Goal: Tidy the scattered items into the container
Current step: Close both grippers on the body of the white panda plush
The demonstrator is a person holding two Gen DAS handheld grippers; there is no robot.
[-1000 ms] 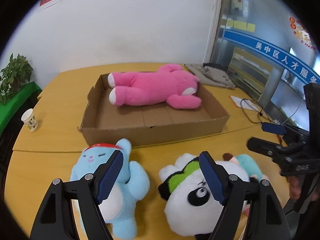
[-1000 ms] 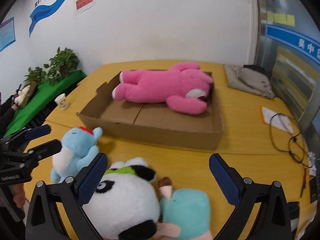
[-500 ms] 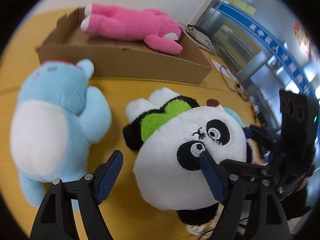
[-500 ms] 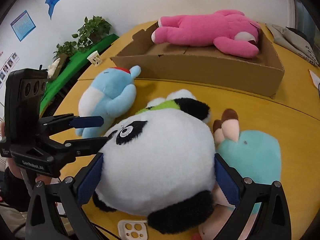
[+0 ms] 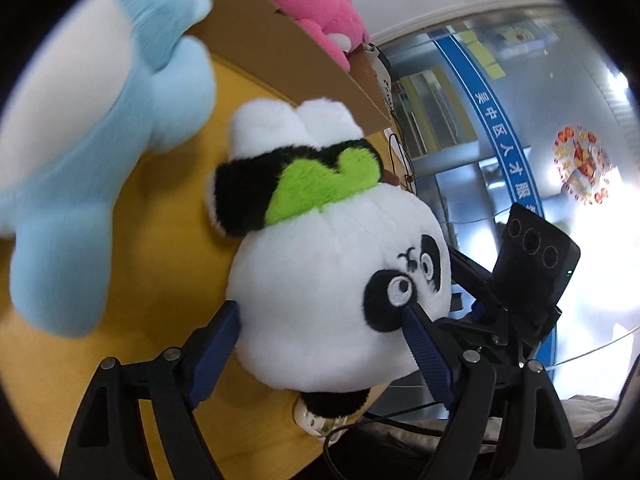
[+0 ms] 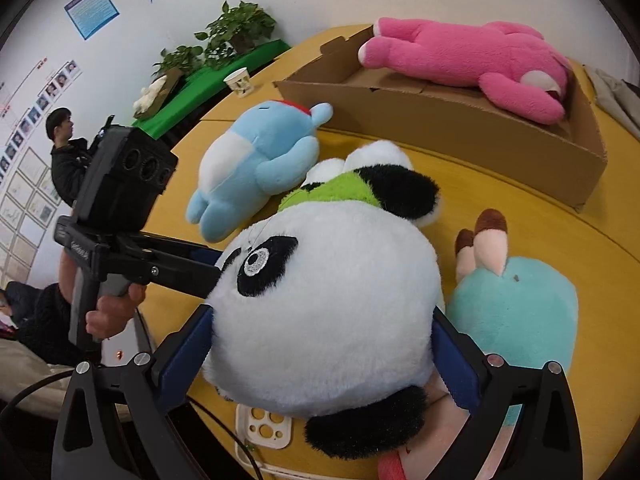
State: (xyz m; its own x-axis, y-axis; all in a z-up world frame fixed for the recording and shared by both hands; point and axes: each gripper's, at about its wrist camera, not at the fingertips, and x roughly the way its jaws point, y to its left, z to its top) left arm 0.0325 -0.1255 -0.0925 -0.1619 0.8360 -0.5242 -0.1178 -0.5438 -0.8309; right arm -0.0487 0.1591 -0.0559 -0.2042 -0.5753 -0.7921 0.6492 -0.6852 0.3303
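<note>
Both the opening left hand-held gripper [image 5: 320, 328] and the spread right hand-held gripper [image 6: 322, 328] bracket the panda plush [image 6: 320, 300] at lower centre on the bench [image 6: 520, 200].

I see a paper cup [image 6: 239, 82] at the table's [image 6: 532, 236] far edge | potted plants [image 6: 236, 32] on green cloth behind it | phone case [image 6: 264, 426] at near edge | bystander [image 6: 66, 152] by wall | blue banner [image 5: 500, 136] on glass.

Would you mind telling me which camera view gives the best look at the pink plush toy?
The right wrist view. There the pink plush toy lies full length inside the cardboard box, unobstructed. The left wrist view catches only a blurred part of it above the box wall at the top edge of the frame.
</note>
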